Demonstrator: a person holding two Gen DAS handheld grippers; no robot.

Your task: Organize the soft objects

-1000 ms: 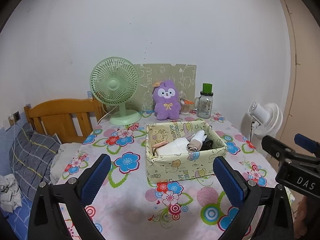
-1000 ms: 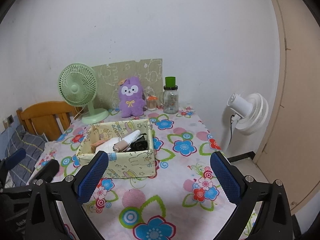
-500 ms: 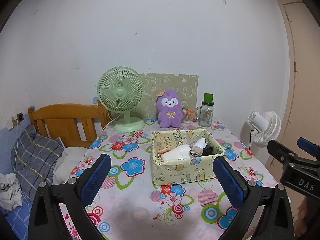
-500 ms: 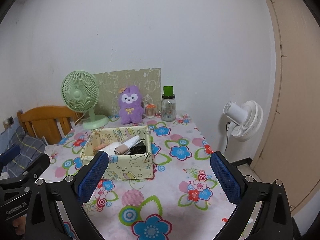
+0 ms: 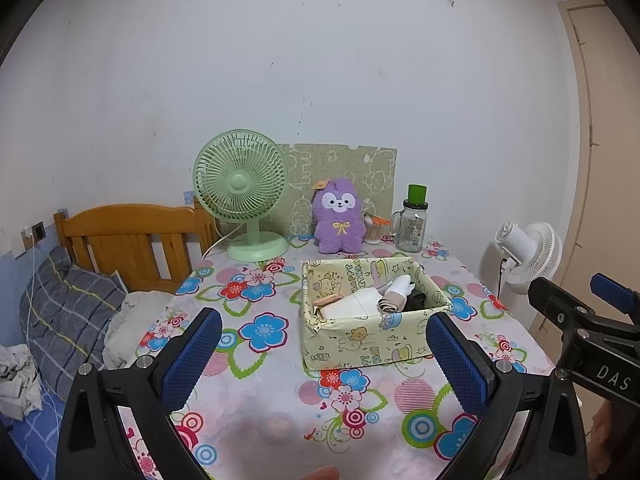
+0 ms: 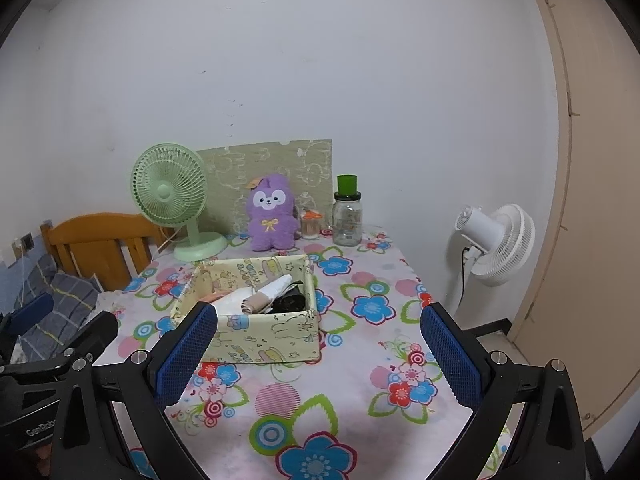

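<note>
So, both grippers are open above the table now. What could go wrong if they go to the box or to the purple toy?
The purple plush toy stands close beside the glass jar and a small orange-topped container, so a wide reach may knock these over. The green fan and its cord lie on its other side. The fabric box looks light, so pulling the rolled cloths may drag or tip it.

Pale yellow fabric box (image 5: 372,344) printed with cartoon animals, open-topped, resting flat on a flowered tablecloth, near mid-table. Packed inside, side by side: a folded white cloth (image 5: 352,305), a beige rolled piece (image 5: 391,305), a white roll (image 5: 402,285) tilted up against the back wall, something black (image 5: 418,301) at the right. Purple plush toy (image 5: 339,216) sitting upright behind the box, well apart, facing forward.
</note>
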